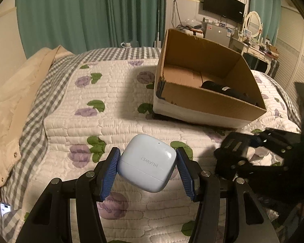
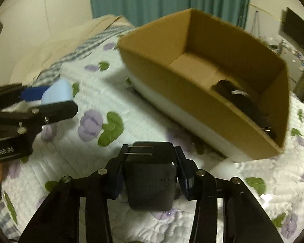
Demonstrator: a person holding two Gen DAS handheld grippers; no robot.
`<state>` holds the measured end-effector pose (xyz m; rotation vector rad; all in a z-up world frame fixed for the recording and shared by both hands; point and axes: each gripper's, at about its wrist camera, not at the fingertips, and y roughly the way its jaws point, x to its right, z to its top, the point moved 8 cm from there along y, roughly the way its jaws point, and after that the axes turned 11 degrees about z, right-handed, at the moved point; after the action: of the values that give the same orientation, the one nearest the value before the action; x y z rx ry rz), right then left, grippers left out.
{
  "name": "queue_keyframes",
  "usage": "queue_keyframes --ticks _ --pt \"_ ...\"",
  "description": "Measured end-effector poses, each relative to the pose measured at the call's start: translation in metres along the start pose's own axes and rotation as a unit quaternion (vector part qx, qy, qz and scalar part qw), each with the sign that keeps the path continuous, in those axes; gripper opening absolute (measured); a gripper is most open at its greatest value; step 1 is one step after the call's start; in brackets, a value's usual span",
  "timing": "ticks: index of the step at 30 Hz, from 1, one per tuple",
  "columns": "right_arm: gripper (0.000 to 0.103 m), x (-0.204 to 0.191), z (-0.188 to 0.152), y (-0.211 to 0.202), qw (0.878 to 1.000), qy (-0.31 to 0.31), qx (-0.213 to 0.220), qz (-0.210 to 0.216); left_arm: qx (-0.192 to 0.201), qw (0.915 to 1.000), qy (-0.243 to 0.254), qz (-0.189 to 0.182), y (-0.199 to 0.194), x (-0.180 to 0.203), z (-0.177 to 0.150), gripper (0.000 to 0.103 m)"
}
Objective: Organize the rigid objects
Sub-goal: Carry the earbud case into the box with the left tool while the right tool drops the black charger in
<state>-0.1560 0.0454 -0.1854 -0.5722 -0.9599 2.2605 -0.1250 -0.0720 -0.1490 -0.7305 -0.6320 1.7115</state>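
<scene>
Left wrist view: my left gripper (image 1: 148,167) is clenched on a pale blue earbud case (image 1: 147,165), blue pads pressing both its sides, lifted above the floral quilt (image 1: 87,121). Over on the right wrist view, my right gripper (image 2: 150,172) is clamped tight around a dark charger block (image 2: 151,180), prongs pointing forward, held above the quilt. Ahead sits the open cardboard box (image 1: 208,103) on the bed, a black object (image 1: 227,91) lying inside against its right wall. Both my loads hang near the box, outside it.
</scene>
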Motion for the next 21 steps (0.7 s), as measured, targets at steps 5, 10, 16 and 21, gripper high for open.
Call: queue_keyframes --ticks 5,10,16,21 --pt "0.042 0.002 0.017 -0.035 0.999 0.019 0.038 -0.007 0.027 0.9996 0.007 0.006 -0.021 0.003 0.017 0.057" --pt "0.042 0.0 0.044 -0.079 0.996 0.021 0.086 -0.014 0.06 0.9981 0.014 0.003 -0.045 0.011 0.046 0.057" --pt "0.042 0.017 0.091 -0.134 0.989 0.02 0.145 -0.034 0.087 0.9959 0.008 -0.022 -0.054 0.026 0.1 0.057" --pt "0.042 0.049 0.119 -0.149 0.985 0.022 0.164 -0.057 0.085 0.9957 0.023 -0.029 -0.023 0.052 0.137 0.057"
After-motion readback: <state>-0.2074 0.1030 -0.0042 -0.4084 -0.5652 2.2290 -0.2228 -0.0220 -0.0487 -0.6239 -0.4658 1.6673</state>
